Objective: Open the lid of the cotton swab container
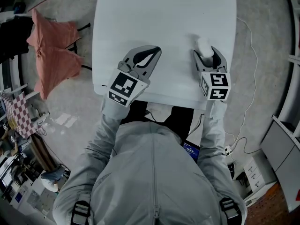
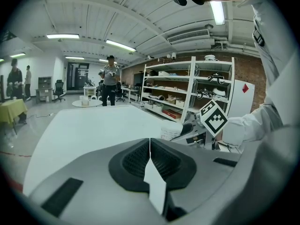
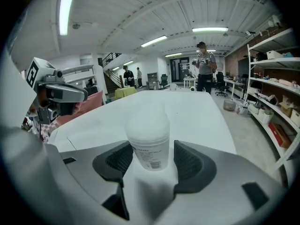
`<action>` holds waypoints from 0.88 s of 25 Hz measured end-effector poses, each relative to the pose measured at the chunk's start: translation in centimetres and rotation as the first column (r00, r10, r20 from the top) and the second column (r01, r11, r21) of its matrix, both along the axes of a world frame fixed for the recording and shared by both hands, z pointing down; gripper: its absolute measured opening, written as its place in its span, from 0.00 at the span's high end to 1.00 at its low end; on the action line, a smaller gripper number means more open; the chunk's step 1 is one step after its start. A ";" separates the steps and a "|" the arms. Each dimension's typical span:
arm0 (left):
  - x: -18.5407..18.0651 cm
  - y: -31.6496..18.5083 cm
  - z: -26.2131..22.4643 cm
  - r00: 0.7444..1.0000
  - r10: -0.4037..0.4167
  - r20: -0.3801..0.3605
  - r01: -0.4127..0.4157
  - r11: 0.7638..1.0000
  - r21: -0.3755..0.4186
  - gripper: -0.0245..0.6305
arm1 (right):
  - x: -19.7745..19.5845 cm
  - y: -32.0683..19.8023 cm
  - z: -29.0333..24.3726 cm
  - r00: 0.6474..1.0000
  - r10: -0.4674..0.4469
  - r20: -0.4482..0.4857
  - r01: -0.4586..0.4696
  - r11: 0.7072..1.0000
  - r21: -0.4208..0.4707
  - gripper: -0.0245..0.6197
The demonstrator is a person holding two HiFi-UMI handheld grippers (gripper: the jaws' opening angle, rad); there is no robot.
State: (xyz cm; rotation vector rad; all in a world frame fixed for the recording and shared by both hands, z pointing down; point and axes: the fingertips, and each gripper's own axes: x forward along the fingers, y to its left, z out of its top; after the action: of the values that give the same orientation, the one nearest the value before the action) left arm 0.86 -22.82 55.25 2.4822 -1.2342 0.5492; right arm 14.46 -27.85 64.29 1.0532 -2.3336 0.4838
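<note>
Head view shows a white surface (image 1: 164,22) under both tools. The left claw (image 1: 157,50), fully closed and empty, is by the near edge. The right claw (image 1: 205,51) stands parted around the upright cotton swab container (image 1: 203,43) near the right edge, its lid on.

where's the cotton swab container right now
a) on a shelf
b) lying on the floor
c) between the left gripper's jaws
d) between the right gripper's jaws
d: the right gripper view shows the cotton swab container upright on the table between the parted jaws of the right gripper, while the left gripper has its jaws together with nothing between them.
</note>
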 end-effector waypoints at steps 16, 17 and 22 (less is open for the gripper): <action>-3.8 0.6 -1.7 0.999 -0.033 0.012 0.033 0.999 0.026 0.93 | -0.1 -0.6 0.9 0.999 0.025 -0.029 -0.025 1.000 0.012 0.60; -3.9 0.7 -1.9 0.999 -0.030 0.013 0.030 0.999 0.029 0.93 | -0.1 -0.7 0.8 0.999 0.032 -0.029 -0.032 0.999 0.013 0.61; -4.0 1.3 -3.3 1.000 -0.013 0.019 0.012 0.999 0.047 0.93 | 0.3 0.2 -0.6 0.998 0.060 -0.014 -0.059 0.998 0.020 0.61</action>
State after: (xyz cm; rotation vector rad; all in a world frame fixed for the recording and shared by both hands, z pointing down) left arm -3.17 -21.49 51.95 2.5111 -1.2835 0.5482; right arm 14.73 -27.69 63.73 1.1345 -2.3041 0.4744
